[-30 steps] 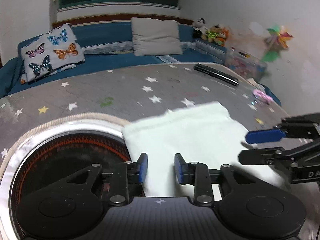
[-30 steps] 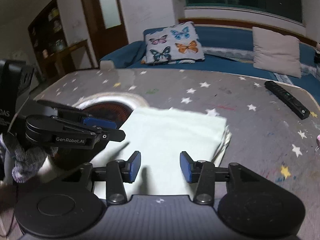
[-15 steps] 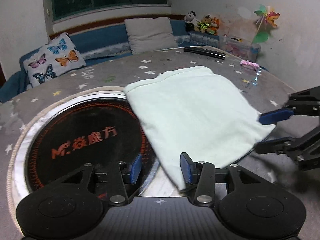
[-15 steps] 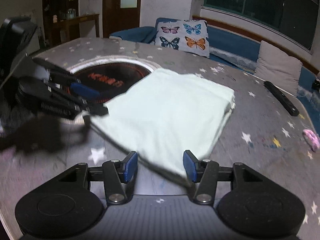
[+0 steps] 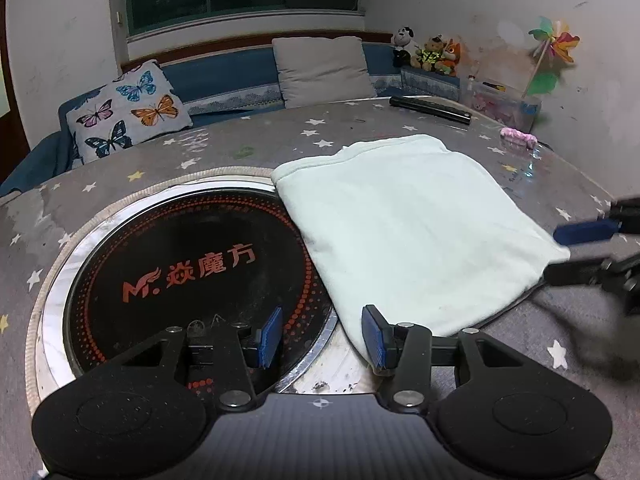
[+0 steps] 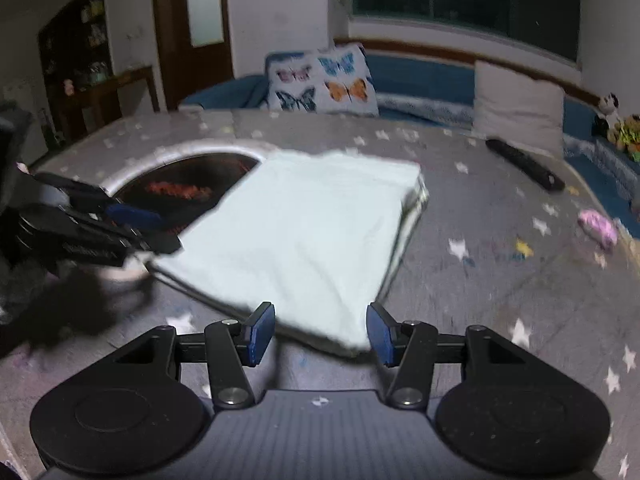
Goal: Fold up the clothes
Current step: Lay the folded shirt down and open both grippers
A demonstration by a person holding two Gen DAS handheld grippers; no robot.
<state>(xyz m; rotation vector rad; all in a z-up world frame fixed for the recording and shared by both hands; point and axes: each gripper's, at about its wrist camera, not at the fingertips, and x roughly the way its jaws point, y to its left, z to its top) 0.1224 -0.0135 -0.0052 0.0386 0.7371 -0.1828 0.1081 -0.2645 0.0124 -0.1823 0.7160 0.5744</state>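
The folded pale-green cloth (image 5: 404, 216) lies flat on the star-patterned table cover (image 5: 248, 140), its left edge overlapping the rim of the round black cooktop (image 5: 188, 268) set into the table. The left gripper (image 5: 320, 336) hovers at the cloth's near-left corner with its jaws spread wide and empty: the blue pad (image 5: 374, 338) of its right finger sits over the cloth's near edge, while the other pad hangs over the cooktop glass, so the corner lies just inside the gap rather than between closed pads. The right gripper (image 6: 316, 334) is likewise wide open and grips nothing; the cloth's near corner falls between its two blue pads, a little ahead of them (this view is blurred, so whether anything touches cannot be told). In the left view the right gripper's fingers (image 5: 584, 230) reach in at the cloth's right corner, one above and one below its edge, apart from each other. A black remote (image 5: 430, 105) lies well beyond the cloth, and a small pink object (image 5: 518, 137) rests near the far right edge.
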